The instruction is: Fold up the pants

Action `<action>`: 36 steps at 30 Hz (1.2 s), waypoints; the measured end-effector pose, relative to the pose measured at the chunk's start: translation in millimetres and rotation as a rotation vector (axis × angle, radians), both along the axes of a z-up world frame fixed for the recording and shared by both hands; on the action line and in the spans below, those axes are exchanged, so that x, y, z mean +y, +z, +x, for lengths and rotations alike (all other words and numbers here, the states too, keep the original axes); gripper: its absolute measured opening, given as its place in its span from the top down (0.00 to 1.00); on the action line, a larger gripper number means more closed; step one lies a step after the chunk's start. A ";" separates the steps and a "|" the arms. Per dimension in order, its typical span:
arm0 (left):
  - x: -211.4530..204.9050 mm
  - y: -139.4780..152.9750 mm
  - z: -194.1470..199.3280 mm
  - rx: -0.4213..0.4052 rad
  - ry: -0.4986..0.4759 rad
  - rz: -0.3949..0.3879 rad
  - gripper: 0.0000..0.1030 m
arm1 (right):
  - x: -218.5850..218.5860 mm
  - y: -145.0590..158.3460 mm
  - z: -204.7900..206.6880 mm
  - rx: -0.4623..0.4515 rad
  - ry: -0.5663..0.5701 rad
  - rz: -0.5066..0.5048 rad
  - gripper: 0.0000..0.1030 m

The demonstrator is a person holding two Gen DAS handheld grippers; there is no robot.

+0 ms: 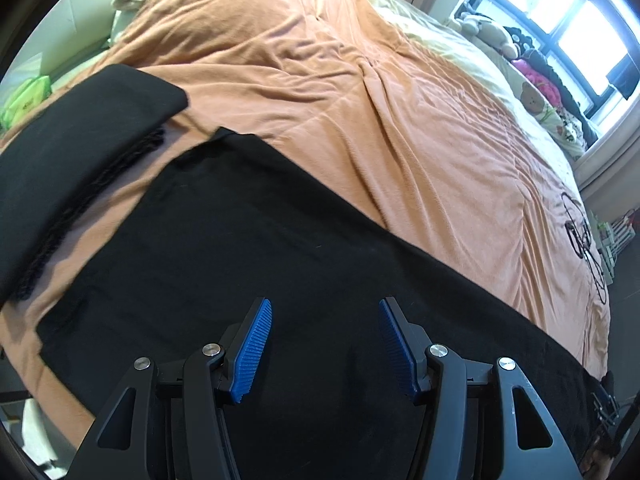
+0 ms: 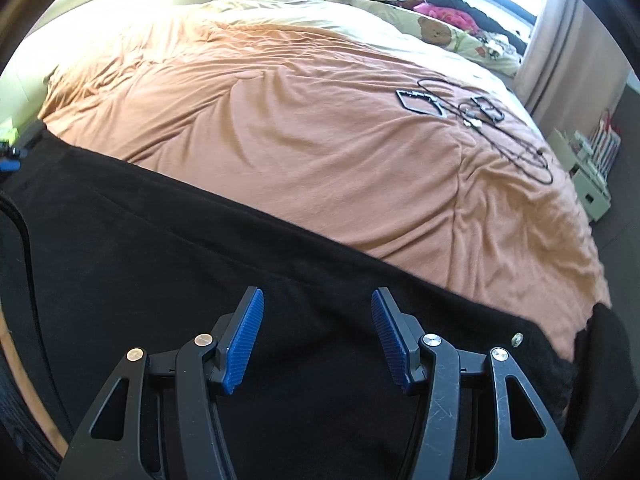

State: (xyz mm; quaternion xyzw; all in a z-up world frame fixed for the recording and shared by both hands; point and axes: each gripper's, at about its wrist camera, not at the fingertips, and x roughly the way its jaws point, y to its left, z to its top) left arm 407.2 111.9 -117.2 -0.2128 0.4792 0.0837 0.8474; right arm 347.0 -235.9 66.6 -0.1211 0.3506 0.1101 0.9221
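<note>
Black pants (image 1: 280, 264) on orange blanket (image 1: 340, 100)

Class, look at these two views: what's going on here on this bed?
A person with a two-finger tool in each hand is folding black pants laid along the near edge of an orange blanket. Both the left tool and the right tool are open above the fabric, gripping nothing. Another dark folded garment lies beside the pants, and cables sit farther across the bed.

Matt black cloth pants (image 1: 280, 248), creased orange cloth blanket (image 1: 320, 80), ribbed blue plastic pads (image 1: 254, 350)
</note>
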 end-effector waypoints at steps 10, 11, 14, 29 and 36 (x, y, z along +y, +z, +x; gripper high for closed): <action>42.3 3.2 -60.3 -0.038 0.034 -0.011 0.43 | 11.5 -6.4 -33.7 0.022 0.001 0.097 0.41; 49.7 1.8 -67.1 -0.041 0.045 -0.018 0.43 | 13.1 -7.0 -35.5 0.025 0.000 0.102 0.41; 65.5 -1.3 -80.2 -0.041 0.072 -0.032 0.43 | 16.2 -10.3 -44.2 0.032 -0.001 0.128 0.41; 114.3 -36.7 -121.7 -0.023 0.199 -0.124 0.44 | 17.6 -30.0 -85.4 0.020 -0.072 0.236 0.41; 121.1 -50.6 -123.8 -0.027 0.243 -0.144 0.44 | 18.1 -32.7 -98.6 0.014 -0.095 0.246 0.41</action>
